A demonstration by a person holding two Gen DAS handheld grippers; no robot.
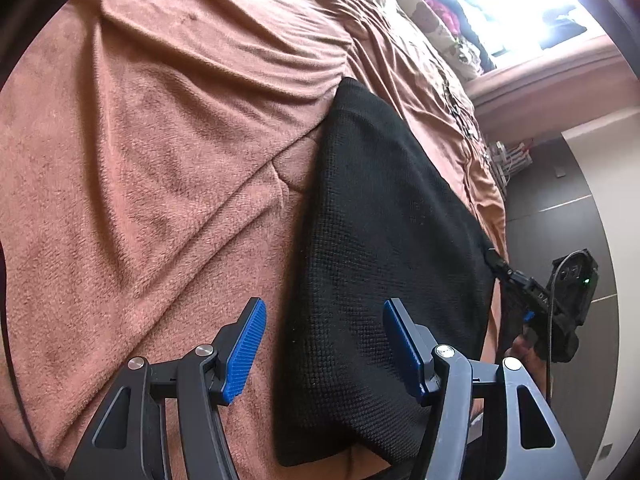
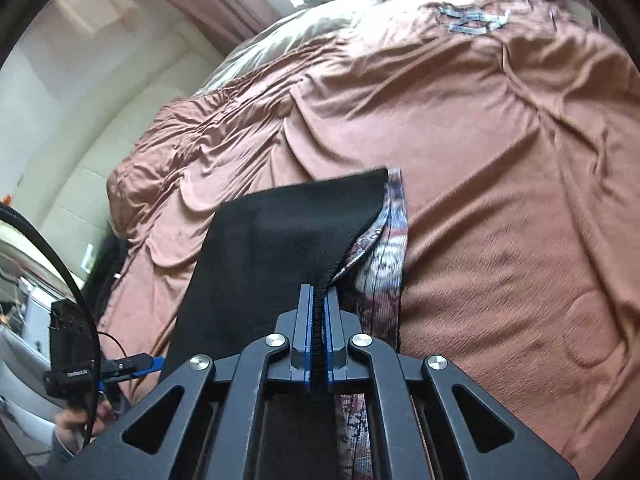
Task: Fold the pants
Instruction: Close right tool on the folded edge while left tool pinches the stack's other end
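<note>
Black knit pants [image 1: 384, 216] lie on a brown blanket [image 1: 160, 160] over a bed. My left gripper [image 1: 324, 320] hovers open above the near end of the pants, its blue pads [image 1: 248, 344] wide apart and touching nothing. In the left wrist view my right gripper [image 1: 502, 266] pinches the pants' right edge. In the right wrist view, the right gripper [image 2: 319, 300] is shut on a black fabric edge, and the pants [image 2: 280, 240] rise toward it. A patterned grey and red fabric [image 2: 390, 248] shows beside and under the black cloth. The left gripper [image 2: 148, 362] shows at the lower left.
The rumpled blanket [image 2: 480, 160] covers the whole bed. A pale quilt and piled clothes [image 1: 436, 12] lie at the far end by a bright window. Dark floor [image 1: 560, 200] and a white rack [image 1: 512, 156] lie past the bed's edge. A person's hand [image 2: 72, 420] holds the left gripper.
</note>
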